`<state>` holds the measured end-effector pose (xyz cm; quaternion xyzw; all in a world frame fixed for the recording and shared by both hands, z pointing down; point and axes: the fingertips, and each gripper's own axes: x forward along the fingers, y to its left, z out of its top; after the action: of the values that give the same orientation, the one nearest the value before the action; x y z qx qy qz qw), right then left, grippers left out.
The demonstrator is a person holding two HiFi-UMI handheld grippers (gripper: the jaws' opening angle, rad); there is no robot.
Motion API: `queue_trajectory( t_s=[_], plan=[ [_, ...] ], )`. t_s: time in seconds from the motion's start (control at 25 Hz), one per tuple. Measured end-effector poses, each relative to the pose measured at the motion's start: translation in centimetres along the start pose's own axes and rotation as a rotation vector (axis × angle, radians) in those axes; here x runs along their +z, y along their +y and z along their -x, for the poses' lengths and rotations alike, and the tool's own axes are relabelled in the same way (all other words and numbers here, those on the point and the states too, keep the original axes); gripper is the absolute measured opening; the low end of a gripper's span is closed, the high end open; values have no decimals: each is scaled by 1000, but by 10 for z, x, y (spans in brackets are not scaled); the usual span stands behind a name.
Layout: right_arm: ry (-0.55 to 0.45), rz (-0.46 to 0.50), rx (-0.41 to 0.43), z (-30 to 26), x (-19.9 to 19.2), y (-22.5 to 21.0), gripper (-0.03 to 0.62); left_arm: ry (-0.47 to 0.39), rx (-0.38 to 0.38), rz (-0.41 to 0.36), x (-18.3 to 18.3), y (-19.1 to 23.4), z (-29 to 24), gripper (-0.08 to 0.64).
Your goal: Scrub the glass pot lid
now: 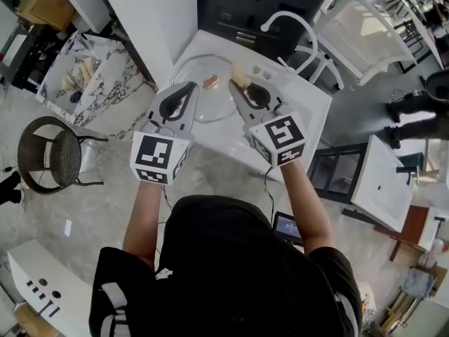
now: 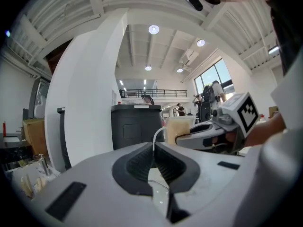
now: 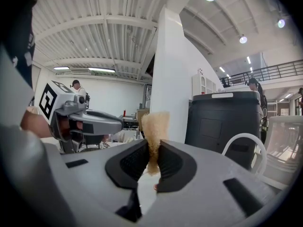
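The glass pot lid (image 1: 208, 108) lies in a white sink (image 1: 309, 111), its brown knob (image 1: 210, 83) near the middle. My left gripper (image 1: 190, 86) (image 2: 153, 148) reaches over the lid's left side with its jaws shut; I see nothing clamped between the pads, only wet pale surface below them. My right gripper (image 1: 236, 85) (image 3: 152, 150) is over the lid's right edge and is shut on a tan sponge (image 3: 155, 126) (image 1: 240, 78) that sticks up past the pads. Each gripper shows in the other's view.
A white curved faucet (image 1: 293, 21) (image 3: 242, 143) arches over the sink's far side. Behind it stands a black bin (image 1: 256, 5) (image 2: 135, 126), with a white wall panel (image 1: 151, 20) to the left. A round wire chair (image 1: 52, 149) and a marble-topped stand (image 1: 95, 72) are on the left.
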<state>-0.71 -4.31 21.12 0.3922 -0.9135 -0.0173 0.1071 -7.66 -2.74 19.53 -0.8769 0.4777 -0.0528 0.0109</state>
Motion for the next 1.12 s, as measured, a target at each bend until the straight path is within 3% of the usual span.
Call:
queue_trajectory(
  t_s=[1.12],
  plan=[
    [-70,34,51,130,-2,65,23,-16,76,-6,5,-111,98,14]
  ],
)
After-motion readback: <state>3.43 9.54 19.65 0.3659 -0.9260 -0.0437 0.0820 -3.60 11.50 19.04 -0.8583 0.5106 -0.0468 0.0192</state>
